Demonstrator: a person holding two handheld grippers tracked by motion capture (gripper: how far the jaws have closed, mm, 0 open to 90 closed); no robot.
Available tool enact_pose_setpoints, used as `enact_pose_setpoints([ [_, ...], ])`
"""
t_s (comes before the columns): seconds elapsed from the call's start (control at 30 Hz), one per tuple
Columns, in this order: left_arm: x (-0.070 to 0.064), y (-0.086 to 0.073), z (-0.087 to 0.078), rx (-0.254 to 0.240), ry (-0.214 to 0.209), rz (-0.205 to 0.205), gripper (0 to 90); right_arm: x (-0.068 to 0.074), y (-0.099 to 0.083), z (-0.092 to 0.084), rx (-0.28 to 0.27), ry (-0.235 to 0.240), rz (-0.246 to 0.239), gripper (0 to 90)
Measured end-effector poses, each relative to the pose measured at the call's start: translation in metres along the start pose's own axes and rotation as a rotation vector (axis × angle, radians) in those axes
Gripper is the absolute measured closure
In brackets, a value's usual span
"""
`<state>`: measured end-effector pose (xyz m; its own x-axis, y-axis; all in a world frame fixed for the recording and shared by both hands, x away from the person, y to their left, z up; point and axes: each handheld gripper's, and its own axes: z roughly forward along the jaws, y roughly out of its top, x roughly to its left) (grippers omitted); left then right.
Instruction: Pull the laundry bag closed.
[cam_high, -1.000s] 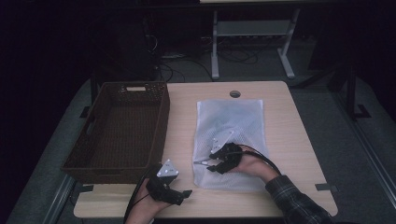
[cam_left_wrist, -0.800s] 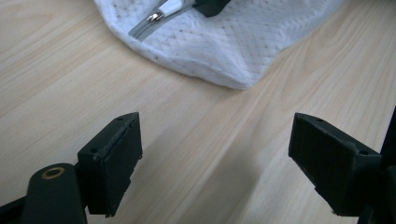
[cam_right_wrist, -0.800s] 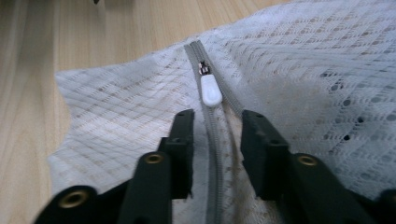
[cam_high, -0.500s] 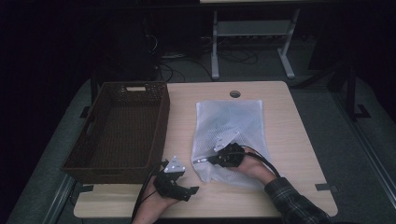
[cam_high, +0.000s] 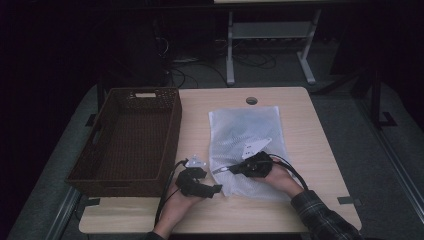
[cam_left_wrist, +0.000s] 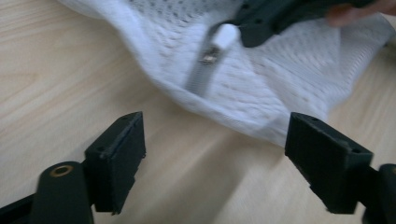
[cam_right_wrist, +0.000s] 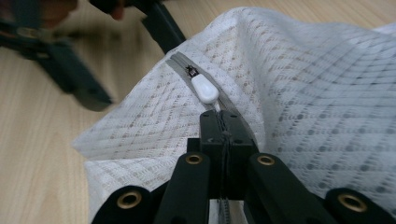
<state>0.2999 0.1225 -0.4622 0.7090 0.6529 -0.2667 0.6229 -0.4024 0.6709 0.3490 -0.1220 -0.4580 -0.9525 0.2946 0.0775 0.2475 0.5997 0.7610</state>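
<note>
Pale wooden surface (cam_high: 200, 220) in a dark room — right hand-held gripper (cam_right_wrist: 219, 122) clamps the mesh laundry bag (cam_high: 247, 135)'s zipper (cam_right_wrist: 204, 91); left hand-held gripper (cam_left_wrist: 212, 158) gapes, empty.

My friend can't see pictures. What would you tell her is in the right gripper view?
The right gripper has its two black fingers pinched shut on the zipper of a white mesh bag, just behind the white zipper pull. The bag lies on a wooden table, and the left gripper is blurry farther off.
</note>
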Motion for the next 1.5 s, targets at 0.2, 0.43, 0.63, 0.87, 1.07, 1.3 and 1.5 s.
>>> enact_pose_setpoints([
  [0.2, 0.01, 0.008, 0.005, -0.042, -0.064, -0.015, 39.3, 0.0, -0.001, -0.004, -0.009, 0.0, -0.007, 89.1],
  [0.43, 0.011, 0.008, 0.003, -0.046, -0.058, 0.031, 66.4, 0.0, -0.001, -0.004, -0.008, -0.005, -0.014, 89.0],
  [0.63, 0.008, 0.008, 0.0, -0.039, -0.022, 0.065, 83.8, 0.003, 0.0, -0.001, 0.002, -0.014, -0.021, 87.1],
  [0.87, 0.009, 0.007, -0.001, -0.035, -0.012, 0.06, 84.7, 0.021, 0.005, -0.022, -0.01, -0.038, 0.014, 71.6],
  [1.07, 0.009, 0.006, -0.004, -0.036, -0.031, 0.058, 84.9, 0.033, -0.006, -0.014, 0.037, -0.002, 0.07, 71.4],
  [1.3, 0.01, 0.006, -0.006, -0.04, -0.061, 0.064, 85.1, 0.023, -0.005, 0.004, 0.007, -0.03, 0.119, 71.0],
  [1.5, 0.011, 0.006, -0.006, -0.042, -0.073, 0.064, 85.3, 0.022, 0.0, 0.013, -0.01, -0.019, 0.114, 73.0],
])
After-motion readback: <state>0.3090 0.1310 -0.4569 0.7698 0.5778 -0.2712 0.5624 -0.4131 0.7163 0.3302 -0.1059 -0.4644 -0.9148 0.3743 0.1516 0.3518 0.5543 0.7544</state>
